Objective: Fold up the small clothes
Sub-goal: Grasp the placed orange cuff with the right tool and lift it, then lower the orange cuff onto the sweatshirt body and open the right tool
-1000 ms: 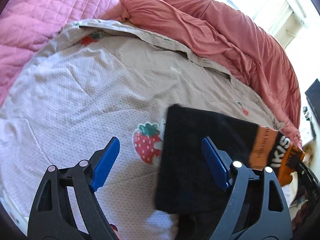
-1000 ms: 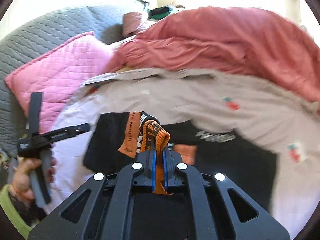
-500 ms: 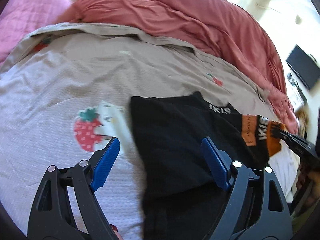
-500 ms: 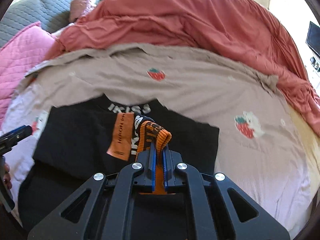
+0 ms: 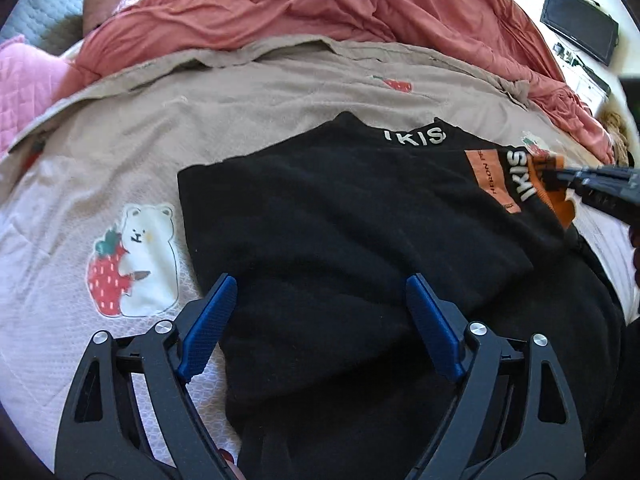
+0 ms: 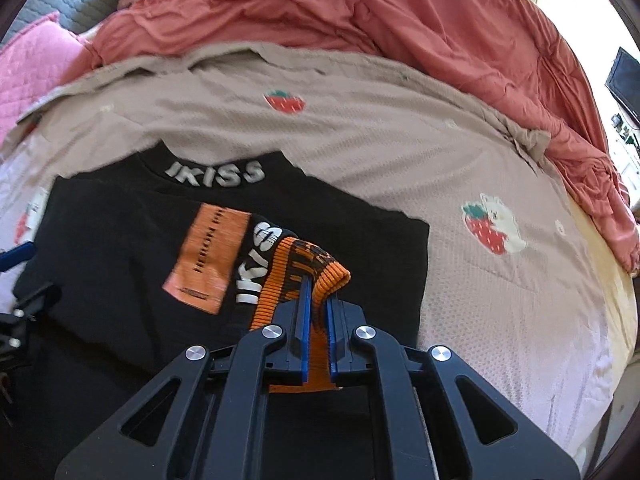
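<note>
A black sweater (image 5: 340,220) with white "IKISS" lettering and an orange patch lies flat on the bed. My left gripper (image 5: 320,280) hovers over its near half with the jaws wide and still opening; only the flat cloth lies below, and the pads touch nothing. My right gripper (image 6: 318,292) is shut on the sweater's orange ribbed cuff (image 6: 296,264), holding the sleeve folded over the black body (image 6: 120,240). In the left wrist view the right gripper (image 5: 592,184) comes in from the right edge with the cuff (image 5: 560,204). One blue finger of the left gripper (image 6: 16,256) shows at the right wrist view's left edge.
The bed cover (image 5: 280,92) is taupe with strawberry and bear prints (image 5: 132,260). A bunched red duvet (image 5: 340,4) lies along the far side, with a pink quilted pillow (image 5: 24,84) at far left. A dark screen (image 5: 576,36) stands beyond the bed at right.
My left gripper has swung right, from the strawberry print to above the sweater, and rolled. My right gripper has come lower with the cuff, and the sleeve now lies across the sweater's body.
</note>
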Demonstrator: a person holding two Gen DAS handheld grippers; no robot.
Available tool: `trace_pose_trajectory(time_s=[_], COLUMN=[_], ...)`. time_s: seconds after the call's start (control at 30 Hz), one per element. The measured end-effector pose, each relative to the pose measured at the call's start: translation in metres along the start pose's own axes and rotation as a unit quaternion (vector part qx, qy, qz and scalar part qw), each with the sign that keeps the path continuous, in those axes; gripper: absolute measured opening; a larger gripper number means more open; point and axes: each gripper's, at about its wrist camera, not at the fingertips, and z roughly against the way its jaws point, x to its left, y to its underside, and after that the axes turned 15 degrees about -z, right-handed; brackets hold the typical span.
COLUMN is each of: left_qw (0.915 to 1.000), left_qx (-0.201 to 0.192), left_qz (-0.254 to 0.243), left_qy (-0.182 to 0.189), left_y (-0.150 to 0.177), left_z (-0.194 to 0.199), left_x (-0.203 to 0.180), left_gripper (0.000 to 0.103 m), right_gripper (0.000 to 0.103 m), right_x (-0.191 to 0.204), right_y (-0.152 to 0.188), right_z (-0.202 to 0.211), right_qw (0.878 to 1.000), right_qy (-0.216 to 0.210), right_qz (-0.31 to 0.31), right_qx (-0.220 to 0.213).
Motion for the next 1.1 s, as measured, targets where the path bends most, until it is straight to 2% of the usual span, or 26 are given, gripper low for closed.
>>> trace_pose_trajectory(time_s=[0.13, 0.27, 0.4, 0.57, 0.73, 0.83, 0.93, 1.03, 1.1], left_qw=[0.9998, 0.9999, 0.9998, 0.9987, 0.9981, 0.9989, 0.9994, 0.9994, 0.9993], left_qx=[0.005, 0.007, 0.007, -0.032, -0.057, -0.041, -0.016, 0.023, 0.028], left_qz=[0.012, 0.008, 0.013, 0.03, 0.007, -0.019, -0.028, -0.026, -0.014], left_qy=[0.014, 0.013, 0.015, 0.025, 0.021, 0.012, 0.01, 0.008, 0.018], left_y=[0.002, 0.002, 0.0, -0.009, -0.013, -0.011, -0.007, -0.002, 0.0], left_z=[-0.002, -0.001, 0.002, 0.024, 0.035, 0.028, 0.016, 0.002, -0.001], left_x=[0.004, 0.001, 0.002, 0.006, -0.007, -0.016, -0.019, -0.015, -0.011], left_gripper=[0.079, 0.08, 0.08, 0.08, 0.08, 0.08, 0.08, 0.08, 0.08], right_gripper=[0.008, 0.01, 0.035, 0.038, 0.038, 0.038, 0.038, 0.038, 0.038], right_x=[-0.001, -0.001, -0.015, -0.029, -0.015, 0.007, 0.021, 0.017, 0.004], right_y=[0.012, 0.016, 0.01, 0.011, 0.025, 0.034, 0.041, 0.046, 0.047], right_z=[-0.03, -0.035, -0.016, 0.017, 0.036, 0.035, 0.025, 0.005, -0.003], right_qw=[0.999, 0.999, 1.0, 0.998, 0.997, 0.997, 0.997, 0.998, 0.997], right_qy=[0.035, 0.042, 0.009, -0.018, -0.065, -0.081, -0.077, -0.047, -0.059], right_qz=[0.014, 0.021, -0.027, -0.051, -0.03, 0.003, 0.024, 0.016, -0.014], right_qx=[0.021, 0.011, 0.002, -0.026, -0.026, -0.018, -0.002, 0.033, 0.045])
